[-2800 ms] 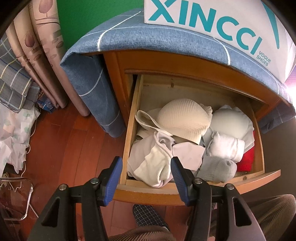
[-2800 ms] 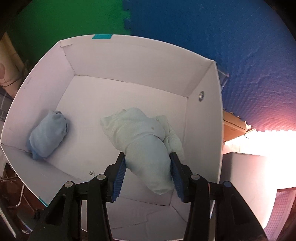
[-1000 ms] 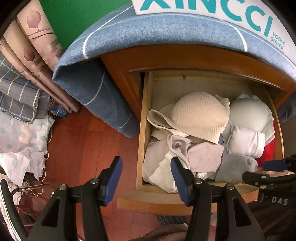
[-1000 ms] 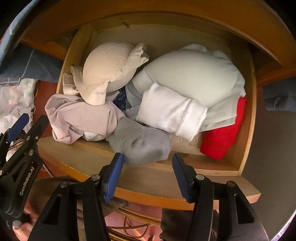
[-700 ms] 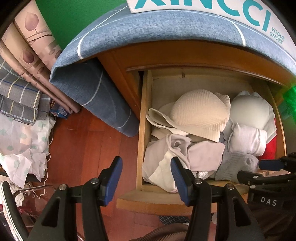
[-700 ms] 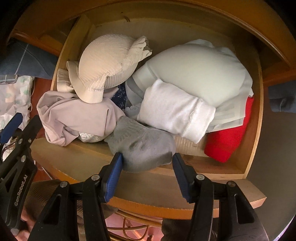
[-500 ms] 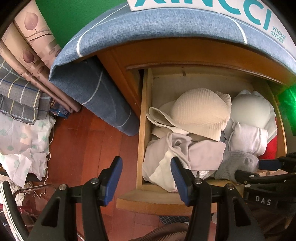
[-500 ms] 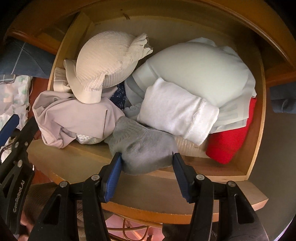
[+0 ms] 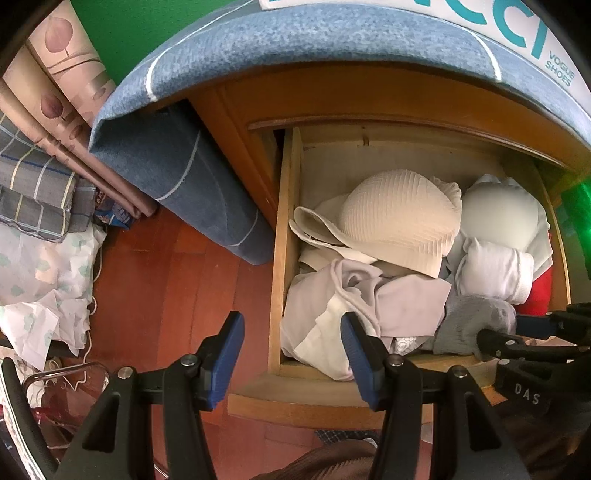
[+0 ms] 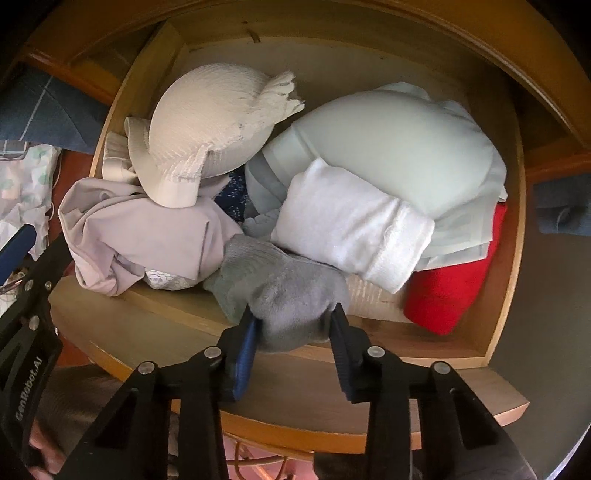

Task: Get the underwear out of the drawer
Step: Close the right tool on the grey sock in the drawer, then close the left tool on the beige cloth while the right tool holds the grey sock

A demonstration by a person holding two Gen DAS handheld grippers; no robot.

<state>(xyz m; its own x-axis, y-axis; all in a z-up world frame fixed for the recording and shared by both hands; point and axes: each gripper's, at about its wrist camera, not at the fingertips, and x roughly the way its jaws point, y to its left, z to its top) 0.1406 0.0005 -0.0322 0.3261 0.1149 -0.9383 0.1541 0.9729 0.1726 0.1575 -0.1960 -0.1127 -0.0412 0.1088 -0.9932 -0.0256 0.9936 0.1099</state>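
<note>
The wooden drawer [image 10: 511, 288] stands pulled out and full of folded underwear. A grey rolled piece [image 10: 284, 295] lies at its front wall. My right gripper [image 10: 291, 325] points down over it and its jaws are closing, with both blue pads pressed into the grey fabric. In the left wrist view the same grey piece [image 9: 476, 321] shows beside the right gripper [image 9: 517, 332]. My left gripper [image 9: 291, 354] hangs open over the drawer's front left corner [image 9: 275, 347] with nothing between its fingers. A cream ribbed bra [image 10: 210, 118] and a white roll [image 10: 354, 229] lie further back.
A pale green bra [image 10: 391, 147], a lilac garment [image 10: 147, 236] and a red piece [image 10: 454, 284] fill the drawer. A blue cloth [image 9: 332, 59] drapes over the cabinet top under a white shoe box [image 9: 517, 29]. Folded bedding [image 9: 33, 184] lies on the wooden floor at left.
The right gripper came from the white box to the drawer, sank onto the grey piece, and its jaws have narrowed onto it. The left gripper has stayed put.
</note>
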